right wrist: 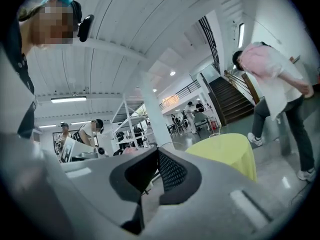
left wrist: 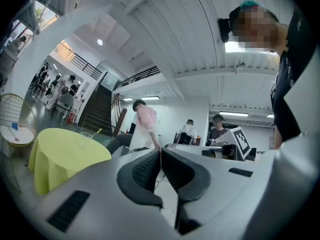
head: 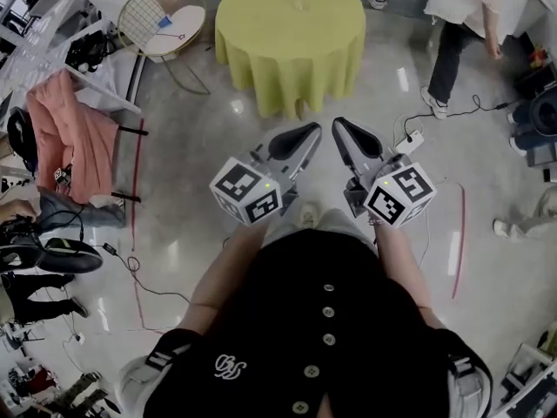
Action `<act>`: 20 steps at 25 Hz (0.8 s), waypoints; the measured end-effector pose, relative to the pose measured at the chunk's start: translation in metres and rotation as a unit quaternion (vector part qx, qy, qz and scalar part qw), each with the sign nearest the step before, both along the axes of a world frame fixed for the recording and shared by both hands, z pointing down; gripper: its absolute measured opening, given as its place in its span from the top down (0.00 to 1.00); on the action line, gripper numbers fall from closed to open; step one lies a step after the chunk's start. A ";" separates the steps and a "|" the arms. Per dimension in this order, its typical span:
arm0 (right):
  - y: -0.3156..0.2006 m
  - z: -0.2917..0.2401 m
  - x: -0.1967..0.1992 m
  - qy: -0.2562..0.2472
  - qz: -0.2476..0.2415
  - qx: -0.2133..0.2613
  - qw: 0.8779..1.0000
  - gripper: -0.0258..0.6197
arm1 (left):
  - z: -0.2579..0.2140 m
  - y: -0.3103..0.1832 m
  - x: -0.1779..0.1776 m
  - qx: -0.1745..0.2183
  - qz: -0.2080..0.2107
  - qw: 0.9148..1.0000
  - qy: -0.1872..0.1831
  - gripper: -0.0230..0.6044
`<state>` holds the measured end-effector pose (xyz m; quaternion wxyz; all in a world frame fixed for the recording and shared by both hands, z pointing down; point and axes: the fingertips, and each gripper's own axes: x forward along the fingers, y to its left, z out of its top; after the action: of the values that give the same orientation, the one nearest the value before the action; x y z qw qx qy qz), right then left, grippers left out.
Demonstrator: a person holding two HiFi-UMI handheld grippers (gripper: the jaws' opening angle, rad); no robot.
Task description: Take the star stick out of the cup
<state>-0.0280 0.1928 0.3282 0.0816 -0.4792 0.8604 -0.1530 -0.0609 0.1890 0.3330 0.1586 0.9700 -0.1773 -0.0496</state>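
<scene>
The left claw (head: 312, 129) and the right claw (head: 338, 124) are hovering pinched together and empty above the floor (head: 196, 159), well short of the yellow-draped surface (head: 287, 46) carrying the cup (left wrist: 86, 134).

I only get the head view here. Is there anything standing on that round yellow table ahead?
Observer: Yes. The left gripper view shows a clear cup on the yellow table, with a thin stick leaning out.
Operator: Is either pair of jaws holding something?
Observer: The left gripper has its jaws together, nothing between them.
Operator: And the other?
Observer: The right gripper likewise: jaws together, empty.
</scene>
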 end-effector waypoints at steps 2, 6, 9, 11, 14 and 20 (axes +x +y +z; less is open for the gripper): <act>-0.014 0.002 0.004 -0.002 -0.002 -0.001 1.000 0.96 | 0.004 -0.014 0.009 -0.010 0.000 1.000 0.003 0.93; -0.033 -0.001 0.015 0.005 -0.004 0.002 1.000 0.96 | 0.003 -0.035 0.022 -0.015 -0.003 1.000 0.006 0.93; -0.041 0.002 0.024 0.005 0.005 -0.007 1.000 0.96 | 0.002 -0.045 0.030 -0.018 -0.002 1.000 0.004 0.93; -0.043 0.005 0.028 0.007 0.010 -0.012 1.000 0.96 | 0.002 -0.049 0.032 -0.018 -0.001 1.000 0.001 0.93; -0.045 0.012 0.034 0.005 0.015 -0.020 1.000 0.96 | 0.006 -0.054 0.034 -0.018 -0.001 1.000 -0.001 0.93; -0.053 0.024 0.039 -0.004 0.016 -0.032 0.999 0.96 | 0.016 -0.068 0.042 -0.028 0.008 1.000 -0.007 0.93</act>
<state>0.0112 0.1394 0.3526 0.0720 -0.4943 0.8473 -0.1806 -0.0184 0.1212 0.3494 0.1846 0.9670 -0.1717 -0.0365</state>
